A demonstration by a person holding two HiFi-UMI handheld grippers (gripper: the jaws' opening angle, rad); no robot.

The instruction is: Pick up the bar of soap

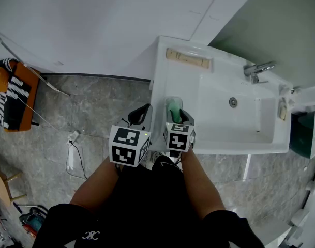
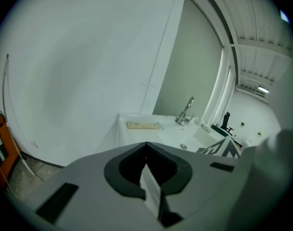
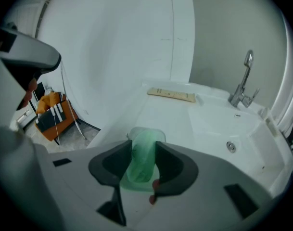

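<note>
Grey stone floor (image 1: 95, 102) lies beneath you, with the white washstand (image 1: 162, 87) straight ahead against a white wall. Nearest, your left gripper (image 2: 146, 147) hangs off the washstand's left edge, over the floor, its jaws together on nothing. Just beside it, your right gripper (image 3: 140, 147) points down at the near left corner of the washstand. There the bar of soap (image 3: 141, 165), pale green, sits in a clear soap dish (image 3: 159, 134). The two dark pads stand on either flank of the bar and appear to press it, so the grip reads as made. The bar still looks seated in the dish: reach and clamp are done, and the lift is left.

Judged from this, raise it straight up so that the dish wall neither catches the bar nor comes along with it; a wet bar could slip.

Farther on, the basin (image 1: 240, 120) with its drain (image 1: 233, 102) lies to the right, well apart from the dish. Along the back edge lies a beige oblong pack (image 1: 187, 59), and the tap (image 1: 258, 68) stands at the far right. Neither blocks an upward path. An orange bag (image 1: 12, 94) and a cable (image 1: 77, 149) lie on the floor at left, away from the work.
</note>
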